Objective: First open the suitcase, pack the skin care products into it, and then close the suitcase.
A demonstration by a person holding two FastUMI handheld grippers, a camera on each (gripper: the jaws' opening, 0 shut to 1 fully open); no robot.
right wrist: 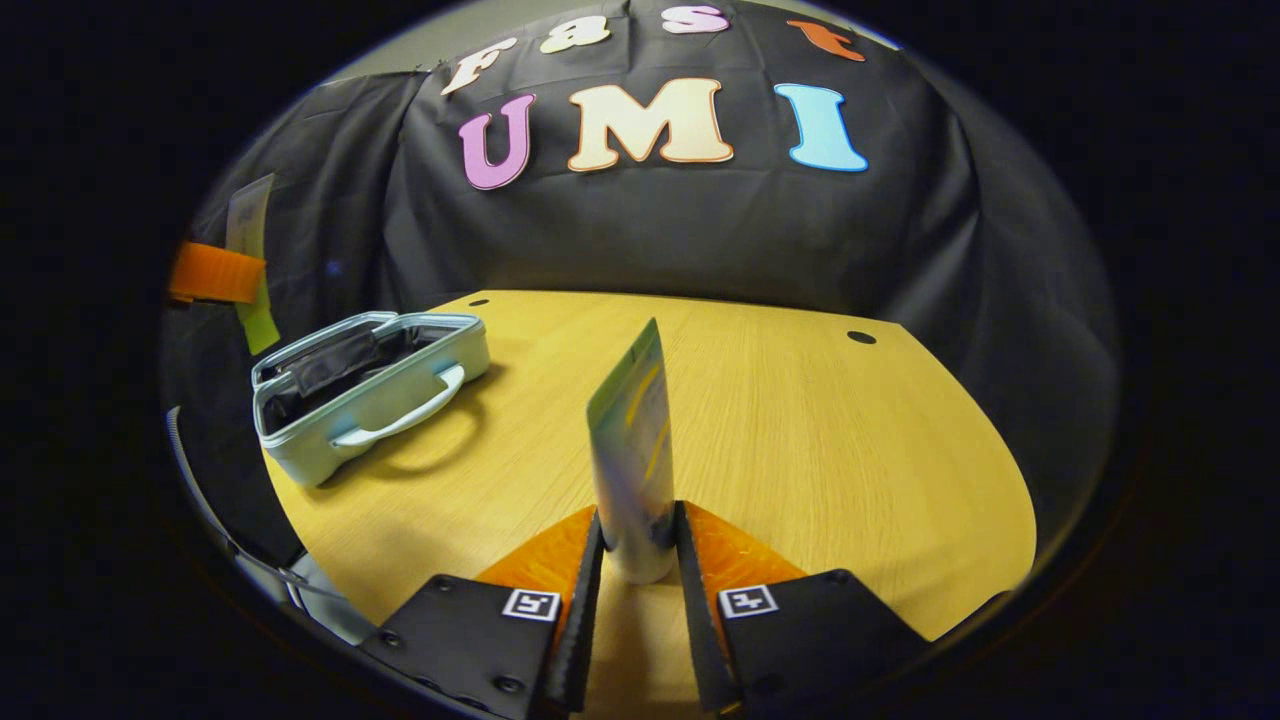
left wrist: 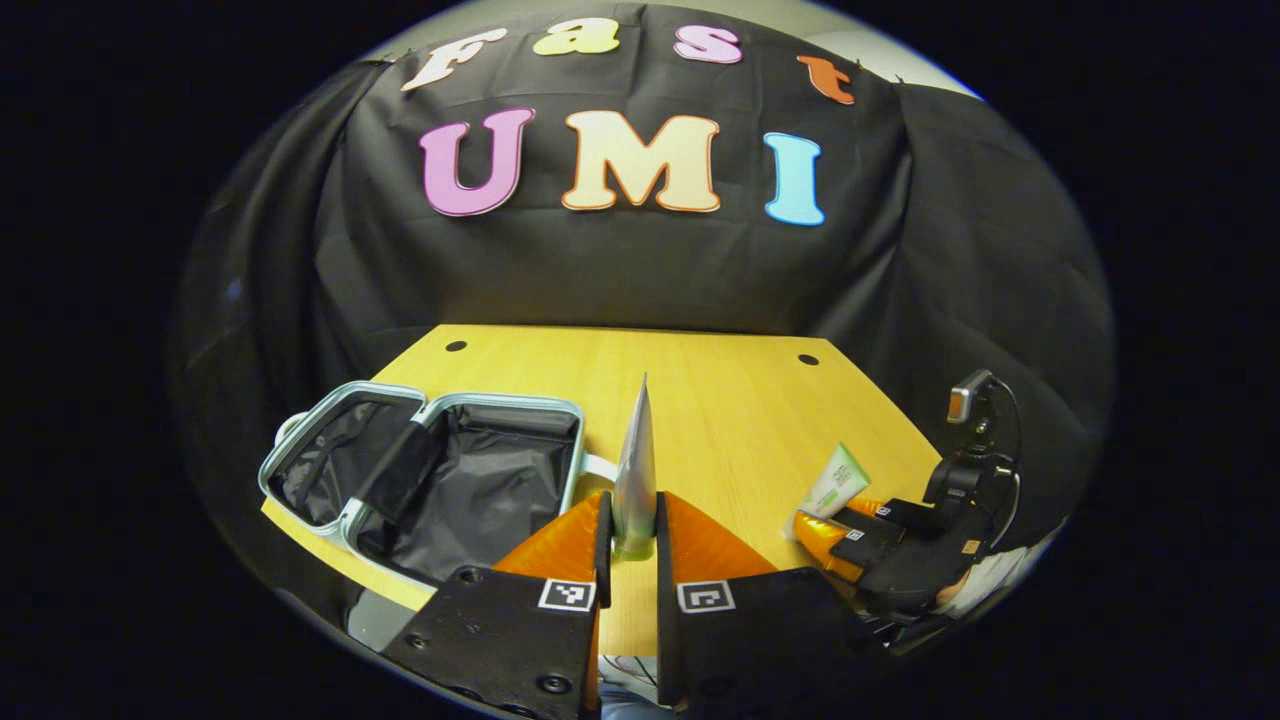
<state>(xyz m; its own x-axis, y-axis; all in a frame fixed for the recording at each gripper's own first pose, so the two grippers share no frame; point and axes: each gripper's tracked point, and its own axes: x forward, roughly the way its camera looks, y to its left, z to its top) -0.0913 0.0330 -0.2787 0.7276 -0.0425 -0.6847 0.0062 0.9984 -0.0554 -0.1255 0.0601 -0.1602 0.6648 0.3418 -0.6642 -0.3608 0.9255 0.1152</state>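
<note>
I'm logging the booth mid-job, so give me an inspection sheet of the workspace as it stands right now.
Surface: wooden table with two small dark holes near the far edge.
Job's things: suitcase lies open on the table, dark lining showing, nothing seen packed; one tube held upright, a second tube likewise.
Clutter: nothing seen.
Grippers: left gripper shut on its tube; right gripper shut on the other tube.
Cables: a dark cable loops at the right gripper's camera mount.
Surroundings: black cloth wall behind the table.
</note>
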